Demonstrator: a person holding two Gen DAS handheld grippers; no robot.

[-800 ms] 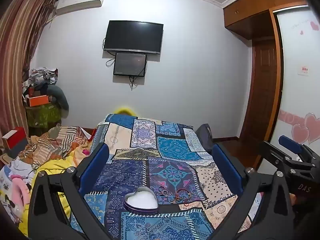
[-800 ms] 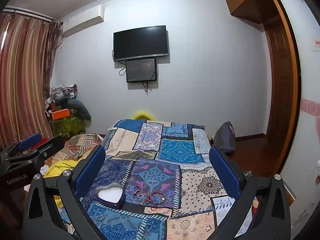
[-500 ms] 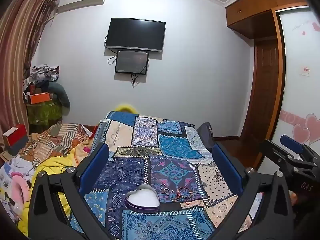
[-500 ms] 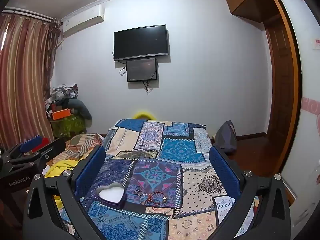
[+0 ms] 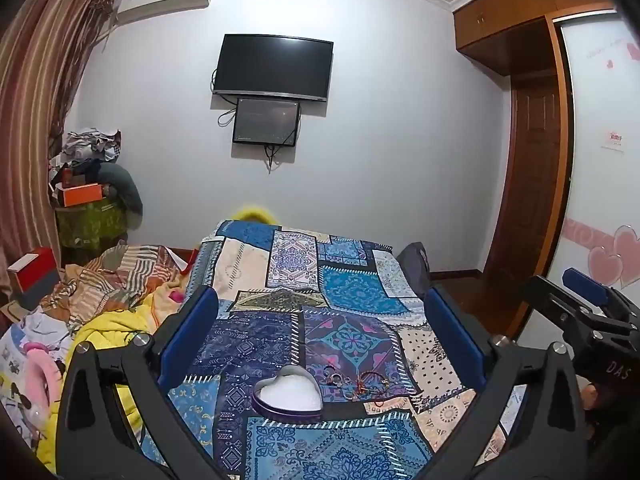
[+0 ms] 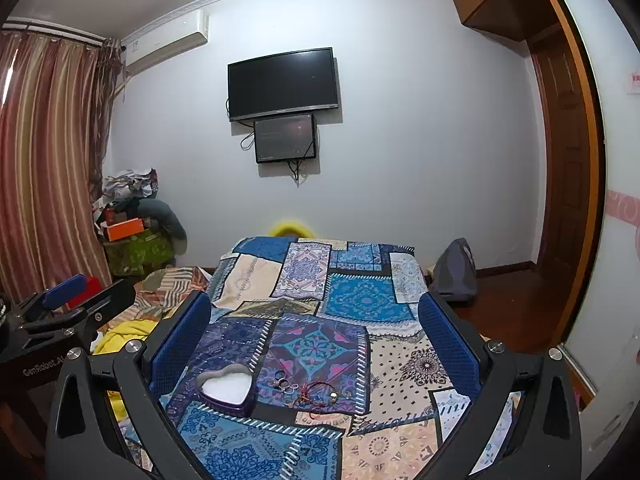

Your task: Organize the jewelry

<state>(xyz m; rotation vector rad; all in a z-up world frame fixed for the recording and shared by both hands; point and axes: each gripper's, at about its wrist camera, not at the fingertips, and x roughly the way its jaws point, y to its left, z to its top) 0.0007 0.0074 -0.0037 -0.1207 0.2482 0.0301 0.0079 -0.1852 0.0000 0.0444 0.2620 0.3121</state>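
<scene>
The left claw (image 5: 320, 320) stands with its jaws spread wide and nothing between the blue pads (image 5: 188, 332); it hangs above the near part of the bed (image 5: 248, 340) and tilts slightly downward. The right claw (image 6: 316, 320) is likewise fully spread and empty, positioned just to the right of the left one, whose black frame shows at the left edge of the right wrist view. Between and below the pads of both claws lies a heart-shaped tin (image 5: 287, 396) with a purple wall and a white lining, lid off, resting on the patchwork bedspread (image 5: 352, 292). Just to the right of the tin sits a small cluster of rings (image 6: 283, 383), touching or nearly touching one another. Beside the rings, further right, lies a tangle of red cord bracelets (image 6: 316, 396); individual pieces cannot be separated. All jewelry rests on the bedspread, outside the tin. To the left of the bed lies a heap of clothing (image 5: 100, 304). On the far wall hang a television (image 5: 273, 67) and a smaller screen (image 5: 266, 121) below it. A wooden door (image 5: 528, 184) stands at the right.
</scene>
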